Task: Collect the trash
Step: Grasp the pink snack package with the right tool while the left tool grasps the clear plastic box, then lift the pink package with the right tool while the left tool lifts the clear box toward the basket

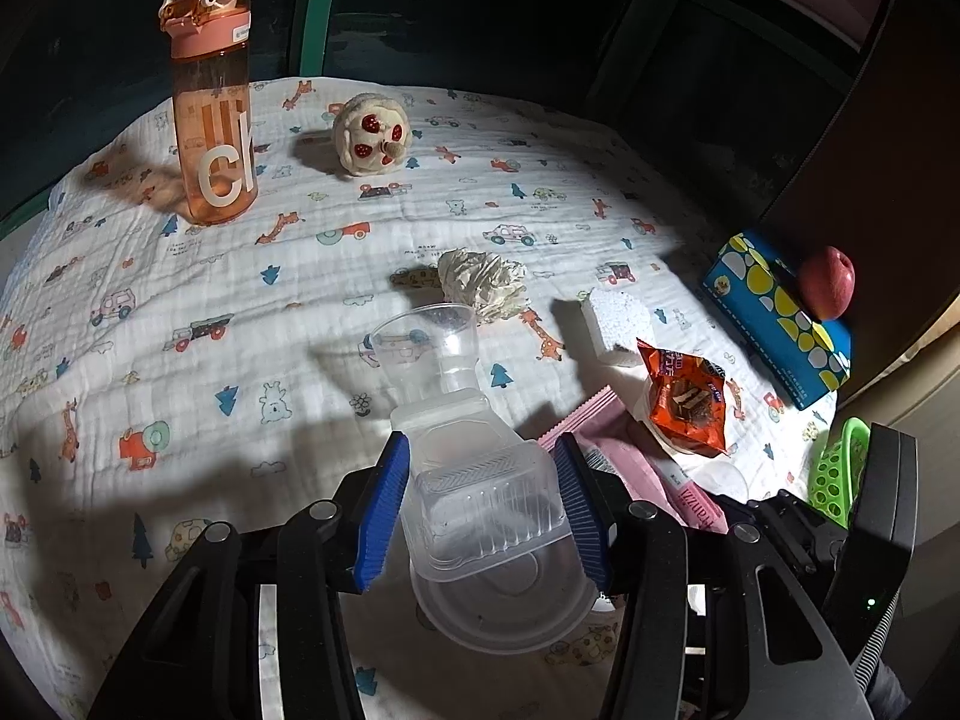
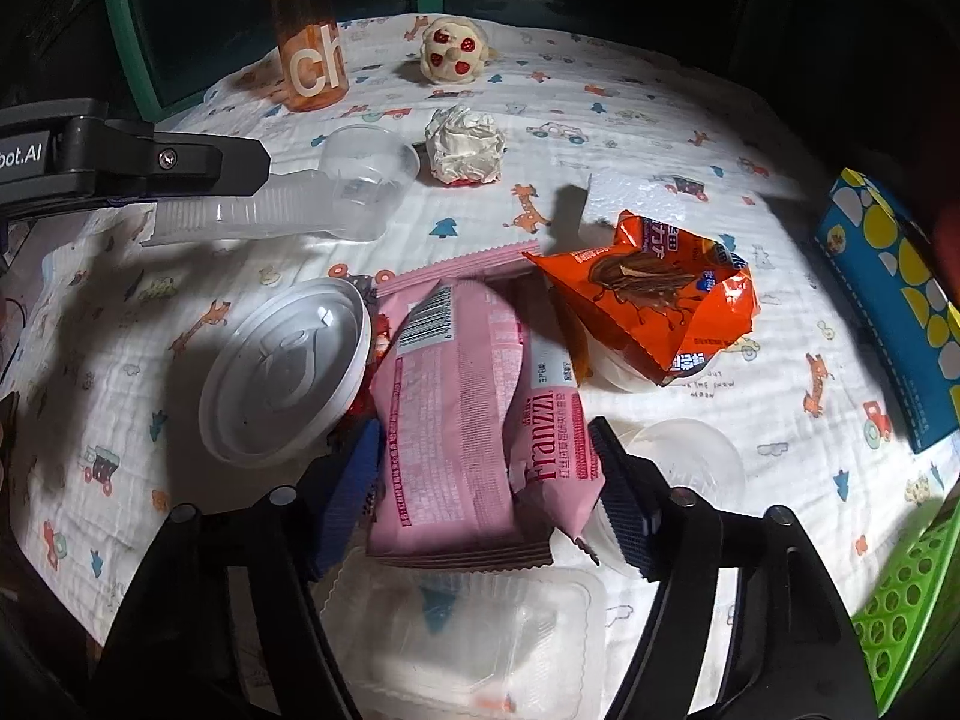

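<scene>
My left gripper (image 1: 480, 441) is shut on a clear plastic clamshell box (image 1: 486, 504), with a clear cup (image 1: 426, 336) sticking out ahead of it. A round plastic lid (image 1: 498, 606) lies on the cloth under the box. My right gripper (image 2: 483, 426) is shut on a pink Franzzi snack wrapper (image 2: 456, 408), both blue pads against its sides. An orange snack wrapper (image 2: 648, 300) lies just beyond it, resting on a small white cup. A crumpled paper ball (image 2: 465, 144) and a white foam block (image 1: 615, 324) sit further back.
A second clear tray (image 2: 480, 630) lies beneath my right gripper. At the back stand an orange water bottle (image 1: 210, 108) and a plush toy (image 1: 372, 132). A blue tissue box (image 1: 780, 318), a red apple (image 1: 831, 282) and a green basket (image 2: 906, 600) are at the right edge.
</scene>
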{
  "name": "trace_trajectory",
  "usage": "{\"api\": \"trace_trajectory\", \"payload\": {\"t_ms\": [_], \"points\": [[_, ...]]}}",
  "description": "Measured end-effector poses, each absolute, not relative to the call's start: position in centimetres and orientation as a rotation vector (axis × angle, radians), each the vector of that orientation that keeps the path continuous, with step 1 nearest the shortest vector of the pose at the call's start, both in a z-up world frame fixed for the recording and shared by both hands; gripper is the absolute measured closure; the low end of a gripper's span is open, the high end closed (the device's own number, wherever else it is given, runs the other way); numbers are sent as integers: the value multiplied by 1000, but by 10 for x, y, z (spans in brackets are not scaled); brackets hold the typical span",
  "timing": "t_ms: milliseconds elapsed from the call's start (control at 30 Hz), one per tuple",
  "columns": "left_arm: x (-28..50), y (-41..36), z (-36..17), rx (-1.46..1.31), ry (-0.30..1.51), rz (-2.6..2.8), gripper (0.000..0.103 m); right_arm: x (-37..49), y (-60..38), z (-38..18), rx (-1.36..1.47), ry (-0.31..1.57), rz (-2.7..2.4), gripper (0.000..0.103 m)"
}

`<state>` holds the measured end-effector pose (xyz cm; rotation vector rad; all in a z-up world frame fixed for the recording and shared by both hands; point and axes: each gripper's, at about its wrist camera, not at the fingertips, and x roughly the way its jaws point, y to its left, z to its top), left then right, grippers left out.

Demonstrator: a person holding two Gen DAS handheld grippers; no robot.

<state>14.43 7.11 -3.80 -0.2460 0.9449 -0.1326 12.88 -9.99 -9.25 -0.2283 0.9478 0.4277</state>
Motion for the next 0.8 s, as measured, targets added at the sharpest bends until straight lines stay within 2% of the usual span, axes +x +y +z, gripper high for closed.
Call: {"api": "trace_trajectory", "payload": {"t_ms": [433, 467, 800], "points": [[133, 59, -16, -232, 902, -155, 55, 110, -124, -60, -133, 859, 412, 42], [132, 58, -14, -231, 899, -157, 55, 108, -125, -58, -126, 852, 410, 47], [123, 45, 5, -213, 864, -175, 55, 96, -146, -35, -39, 790, 406, 50]]}}
